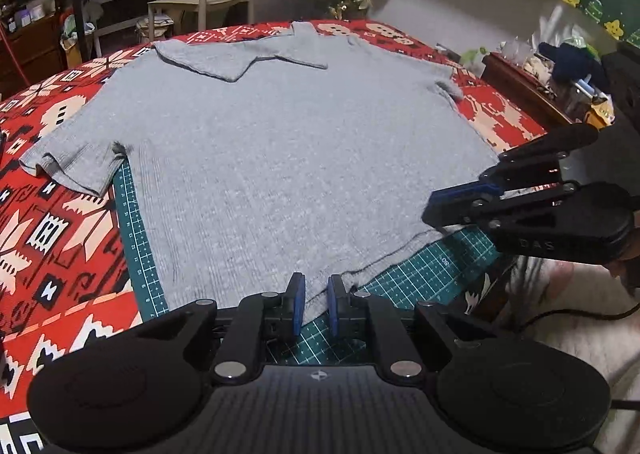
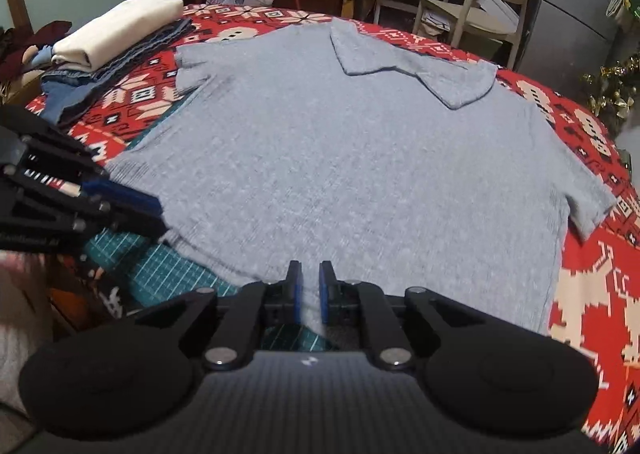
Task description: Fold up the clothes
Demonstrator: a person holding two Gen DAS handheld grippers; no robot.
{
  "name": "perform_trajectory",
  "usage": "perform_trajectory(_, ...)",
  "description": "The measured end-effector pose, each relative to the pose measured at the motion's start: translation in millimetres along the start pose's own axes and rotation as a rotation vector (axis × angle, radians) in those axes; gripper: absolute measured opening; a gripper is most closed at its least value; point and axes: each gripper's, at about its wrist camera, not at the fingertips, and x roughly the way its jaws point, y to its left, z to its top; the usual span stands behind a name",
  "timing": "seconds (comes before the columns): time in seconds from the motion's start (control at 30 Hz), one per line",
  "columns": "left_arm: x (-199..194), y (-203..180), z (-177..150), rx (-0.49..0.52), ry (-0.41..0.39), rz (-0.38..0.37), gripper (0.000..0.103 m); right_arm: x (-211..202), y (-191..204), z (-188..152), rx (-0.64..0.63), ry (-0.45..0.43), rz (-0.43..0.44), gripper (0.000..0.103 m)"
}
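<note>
Grey ribbed polo shirt (image 1: 280, 157) lies spread flat, collar (image 1: 240, 57) at the far edge, hem toward you, partly on a green cutting mat (image 1: 420, 274) over the red patterned cloth (image 1: 60, 238) covering the surface. Both short sleeves lie out to the sides.

Your left tongs (image 1: 316, 294) sit at the near hem, narrowed to a slim gap with the hem fabric running between the blue pads; looks pinched on the hem edge. Your right tongs (image 2: 310, 290) are likewise nearly closed with hem fabric between the pads, so count both as gripping the hem, one toward each bottom corner.

Handling: thin, soft knit, light, no stiffness. It will sag and drape once lifted, and the rib stretches, so pull evenly or it skews. Not slippery on the cloth; expect drag. Best hold is the hem, which is where you are. For a side fold, take shoulder seam and hem corner instead.

Stack of folded clothes (image 2: 120, 29) sits at the far left of the right view, well apart from the shirt.
</note>
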Motion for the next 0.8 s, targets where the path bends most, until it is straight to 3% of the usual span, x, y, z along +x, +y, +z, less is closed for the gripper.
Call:
perform_trajectory(0.2, -10.5, -7.3, 4.1, 0.019, -0.030, -0.005, 0.011, -15.1, -0.7, -10.1, 0.045, -0.001, 0.044, 0.014)
perform_trajectory(0.3, -12.2, -9.3, 11.8, 0.018, -0.069, -0.015, 0.011, -23.6, -7.9, -6.2, 0.056, -0.035, 0.016, 0.014)
perform_trajectory(0.5, 11.3, -9.2, 16.4, 0.017, -0.011, -0.006, 0.011, -8.6, -30.3, -6.7, 0.124, 0.015, -0.009, 0.014)
perform_trajectory(0.8, -1.5, -13.0, 0.5, 0.038, -0.001, 0.003, 0.011, -24.4, -28.6, -23.0, 0.141, 0.019, 0.034, 0.016)
